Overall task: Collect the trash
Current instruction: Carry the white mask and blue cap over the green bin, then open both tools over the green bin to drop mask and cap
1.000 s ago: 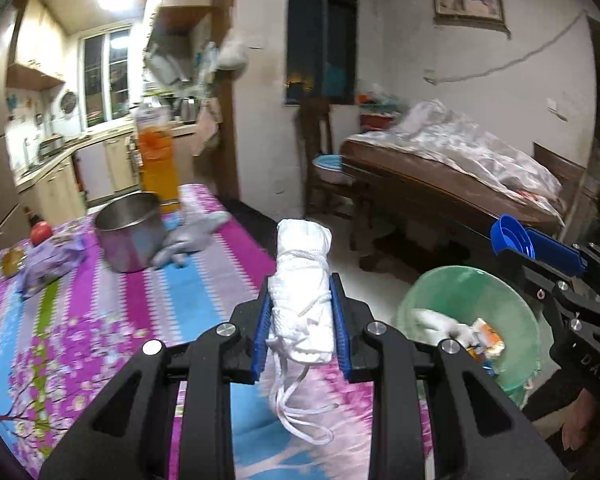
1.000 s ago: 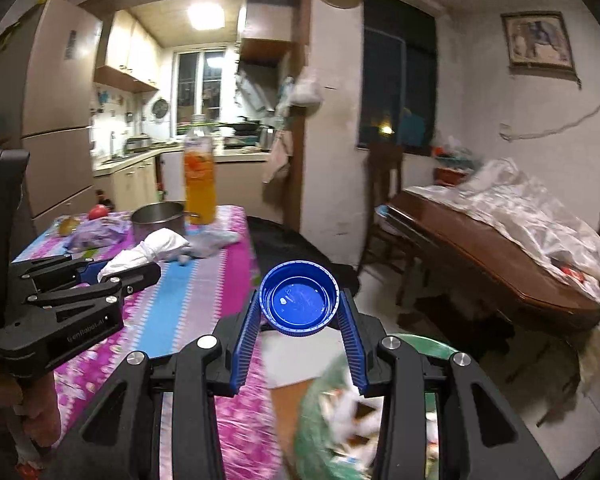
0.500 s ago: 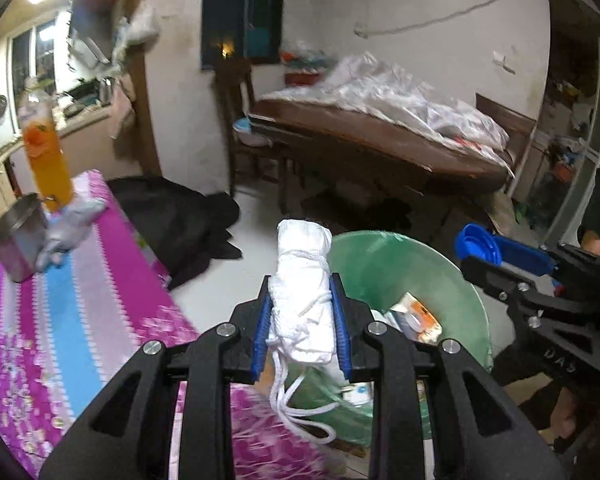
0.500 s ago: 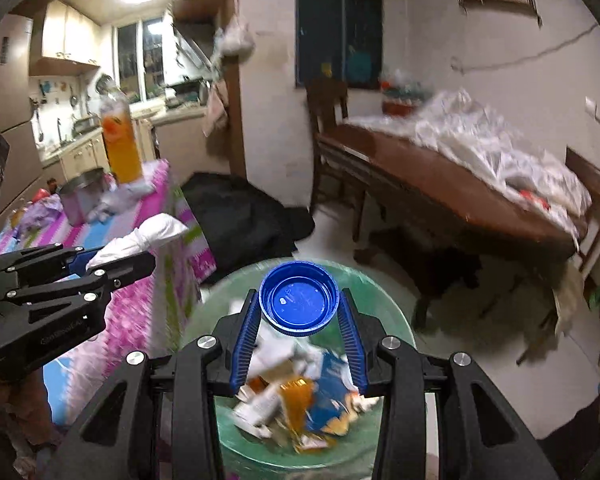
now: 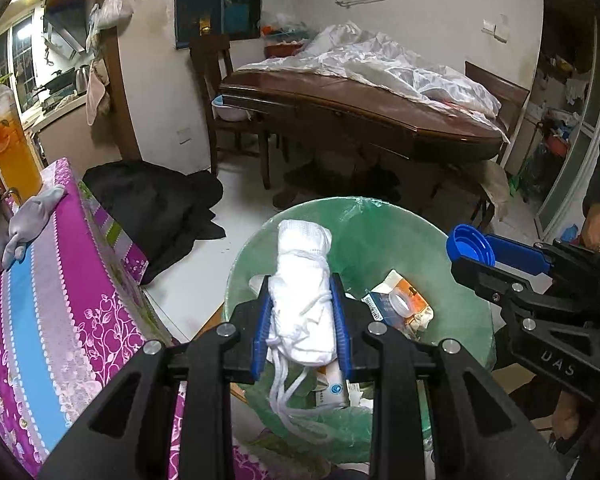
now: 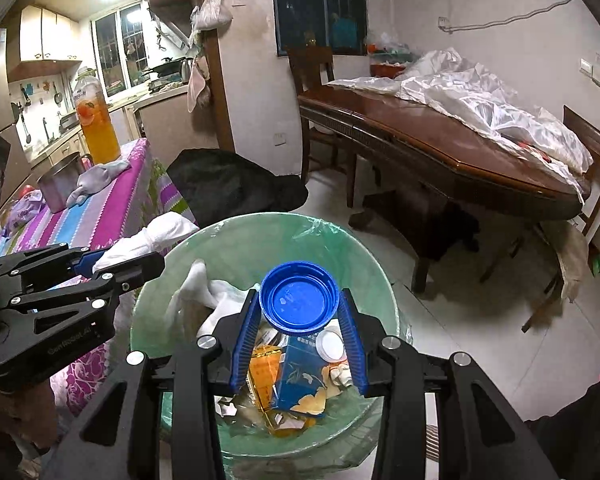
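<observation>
Trash is nearly delivered: both claws hang over a round bin lined with a green bag point(image 6: 364, 248), standing on the floor just beside the surface with the pink and blue striped cloth point(image 5: 40, 308). The left claw point(image 5: 302, 324) is closed on a rolled white cloth bundle point(image 5: 304, 292) whose strings dangle down. The right claw point(image 6: 300, 320) has its jaws spread around a blue bottle cap point(image 6: 299, 298), which touches the left pad, while a gap shows at the right; whether the cap is gripped I cannot tell. Cartons point(image 6: 300, 376), wrappers and a white rag point(image 6: 204, 288) already lie in the bin. What seems left is letting both pieces drop. On the surface, a grey cloth point(image 5: 32, 216), a metal pot point(image 6: 60, 184) and a bottle of orange drink point(image 6: 96, 120) remain, possibly more to sort.
</observation>
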{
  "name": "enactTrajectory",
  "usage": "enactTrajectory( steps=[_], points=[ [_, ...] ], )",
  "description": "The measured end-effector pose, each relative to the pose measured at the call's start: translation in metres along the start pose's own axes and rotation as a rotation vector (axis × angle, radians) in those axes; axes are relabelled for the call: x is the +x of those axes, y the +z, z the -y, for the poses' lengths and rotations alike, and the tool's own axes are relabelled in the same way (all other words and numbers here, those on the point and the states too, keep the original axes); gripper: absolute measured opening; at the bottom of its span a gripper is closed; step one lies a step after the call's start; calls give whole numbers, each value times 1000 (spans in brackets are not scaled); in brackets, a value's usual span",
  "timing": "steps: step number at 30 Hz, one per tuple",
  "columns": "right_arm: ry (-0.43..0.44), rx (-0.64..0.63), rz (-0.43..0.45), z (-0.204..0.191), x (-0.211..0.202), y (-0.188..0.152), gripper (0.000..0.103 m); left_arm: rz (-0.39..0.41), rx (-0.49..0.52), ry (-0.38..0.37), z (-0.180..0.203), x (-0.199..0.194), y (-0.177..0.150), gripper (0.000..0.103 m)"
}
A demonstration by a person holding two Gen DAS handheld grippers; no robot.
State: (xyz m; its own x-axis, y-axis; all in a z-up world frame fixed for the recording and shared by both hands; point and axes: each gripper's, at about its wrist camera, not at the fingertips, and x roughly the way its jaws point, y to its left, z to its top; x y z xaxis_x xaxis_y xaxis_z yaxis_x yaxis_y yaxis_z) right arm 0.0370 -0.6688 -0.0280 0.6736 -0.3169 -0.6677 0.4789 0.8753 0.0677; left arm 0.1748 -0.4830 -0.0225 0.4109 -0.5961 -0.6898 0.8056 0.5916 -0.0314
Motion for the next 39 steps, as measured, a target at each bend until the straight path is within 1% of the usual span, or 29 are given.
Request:
enactTrajectory(
  steps=[7, 39],
  points=[
    [-2, 5, -1, -2, 0, -1, 40, -3, 2, 5, 4, 1, 1, 26],
    [0, 16, -5, -1, 2, -4, 40, -15, -7, 16, -1, 10, 1, 26]
  ],
)
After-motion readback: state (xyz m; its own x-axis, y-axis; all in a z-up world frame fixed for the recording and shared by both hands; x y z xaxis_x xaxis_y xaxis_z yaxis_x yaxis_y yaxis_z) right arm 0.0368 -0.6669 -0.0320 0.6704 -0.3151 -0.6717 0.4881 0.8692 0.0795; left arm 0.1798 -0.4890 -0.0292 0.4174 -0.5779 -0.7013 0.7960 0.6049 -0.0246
